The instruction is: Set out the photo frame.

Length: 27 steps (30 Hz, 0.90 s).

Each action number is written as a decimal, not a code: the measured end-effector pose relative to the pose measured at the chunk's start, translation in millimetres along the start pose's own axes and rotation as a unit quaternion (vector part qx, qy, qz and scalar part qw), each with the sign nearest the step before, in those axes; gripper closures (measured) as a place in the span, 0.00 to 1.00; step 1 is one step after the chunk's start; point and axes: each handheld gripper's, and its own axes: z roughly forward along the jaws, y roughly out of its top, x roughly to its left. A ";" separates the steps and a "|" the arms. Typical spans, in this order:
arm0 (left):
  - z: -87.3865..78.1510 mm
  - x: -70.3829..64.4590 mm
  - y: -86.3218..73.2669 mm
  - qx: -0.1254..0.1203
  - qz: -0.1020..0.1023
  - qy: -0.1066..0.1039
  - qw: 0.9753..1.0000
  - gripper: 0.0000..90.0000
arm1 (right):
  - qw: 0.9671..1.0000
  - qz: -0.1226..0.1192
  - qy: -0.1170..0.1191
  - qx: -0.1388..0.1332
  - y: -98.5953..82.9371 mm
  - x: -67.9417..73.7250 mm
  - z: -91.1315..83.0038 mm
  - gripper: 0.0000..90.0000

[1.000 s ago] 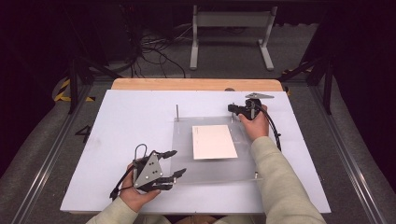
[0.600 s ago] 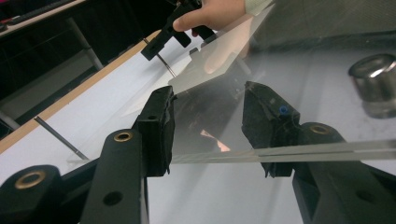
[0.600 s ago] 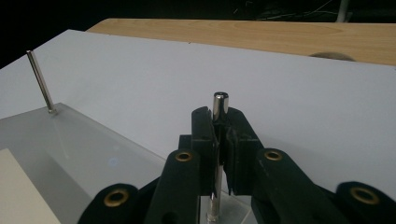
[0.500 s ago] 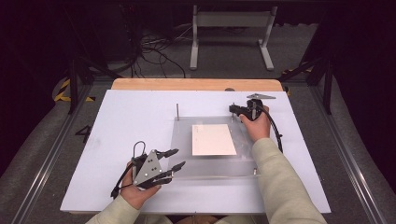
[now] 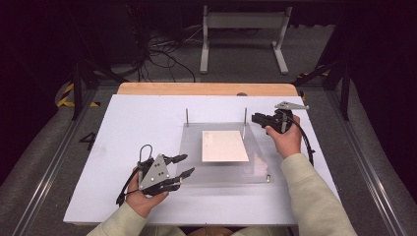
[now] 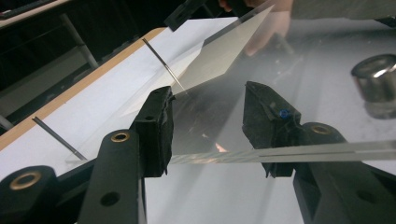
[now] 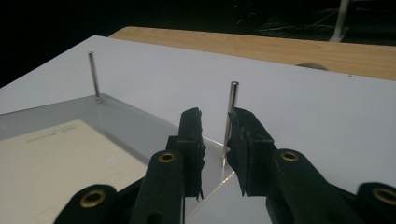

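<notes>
A clear acrylic plate [image 5: 193, 164] lies flat on the white table, with a white paper sheet [image 5: 224, 146] at its middle. Two thin metal pins [image 5: 187, 117] [image 5: 245, 115] stand at its back corners. My left gripper [image 5: 183, 165] is open at the plate's front-left corner. In the left gripper view the plate's edge [image 6: 215, 157] runs across between the wide jaws of this gripper [image 6: 209, 93]. My right gripper [image 5: 254, 119] sits at the back-right corner, its jaws a narrow gap apart. The right pin [image 7: 231, 107] stands just ahead of that gap [image 7: 215, 116].
A short metal cylinder [image 5: 268, 178] stands at the plate's front-right corner, large in the left gripper view [image 6: 378, 79]. A wooden strip [image 5: 206, 89] borders the table's far edge. Beyond it are dark floor, cables and a white stand [image 5: 243, 34].
My left gripper has shifted slightly forward toward the plate's front-left corner. The right hand and gripper have stayed in place.
</notes>
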 end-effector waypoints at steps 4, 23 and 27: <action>-0.3 2.6 0.5 -0.001 -0.004 0.000 1.000 0.57 | 1.000 -0.024 0.011 -0.008 -0.6 8.0 -20.7 0.79; -1.2 5.7 1.0 0.007 -0.007 0.002 1.000 0.56 | 0.995 -0.072 0.045 -0.056 -25.2 43.5 -116.3 0.73; -1.1 6.1 0.9 0.007 -0.009 0.003 1.000 0.55 | 0.994 -0.086 0.051 -0.051 -28.9 51.0 -123.3 0.67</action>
